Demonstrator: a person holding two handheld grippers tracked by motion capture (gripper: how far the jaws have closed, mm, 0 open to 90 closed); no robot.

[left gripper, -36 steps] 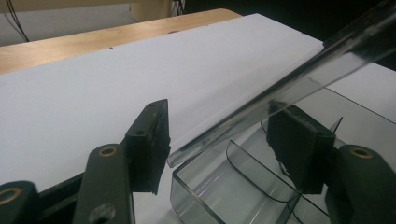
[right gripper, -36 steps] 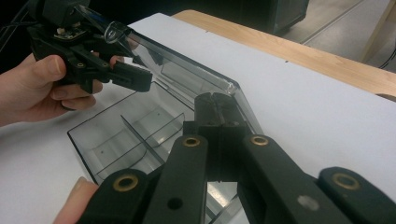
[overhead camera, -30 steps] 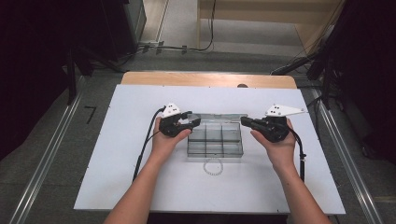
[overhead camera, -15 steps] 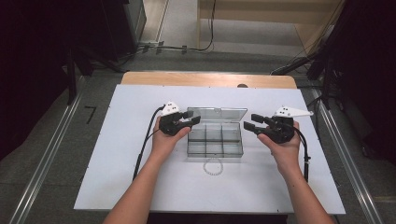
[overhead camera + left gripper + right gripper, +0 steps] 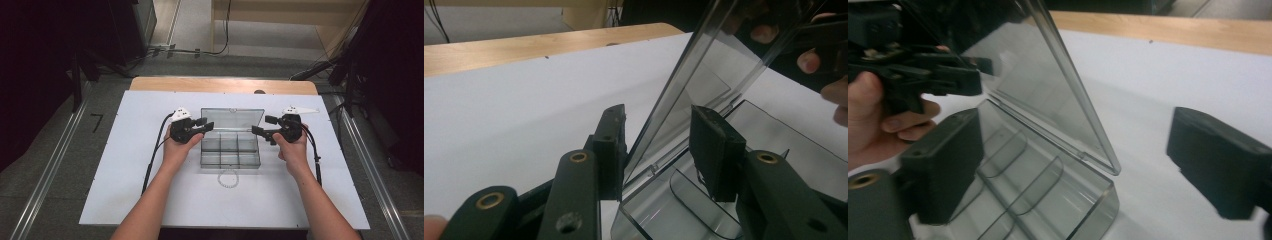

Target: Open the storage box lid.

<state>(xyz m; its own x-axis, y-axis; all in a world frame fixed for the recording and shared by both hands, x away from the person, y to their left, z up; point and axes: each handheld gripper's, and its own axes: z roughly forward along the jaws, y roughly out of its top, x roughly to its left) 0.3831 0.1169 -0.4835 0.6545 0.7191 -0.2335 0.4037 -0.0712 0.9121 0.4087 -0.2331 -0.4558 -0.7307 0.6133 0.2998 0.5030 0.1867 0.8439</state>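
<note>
Left claw (image 5: 204,123): jaws half-wide, closing around the raised lid (image 5: 232,119), one pad touching it.
Right claw (image 5: 260,127): jaws opening wide, holding nothing, beside the clear box (image 5: 230,151).

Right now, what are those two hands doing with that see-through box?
A person is opening a clear plastic box on the white table. Its lid stands tilted up. The left claw has the lid's edge between its jaws, which have just been closing. The right claw has just been opening and holds nothing. A small bead bracelet lies in front of the box.
</note>
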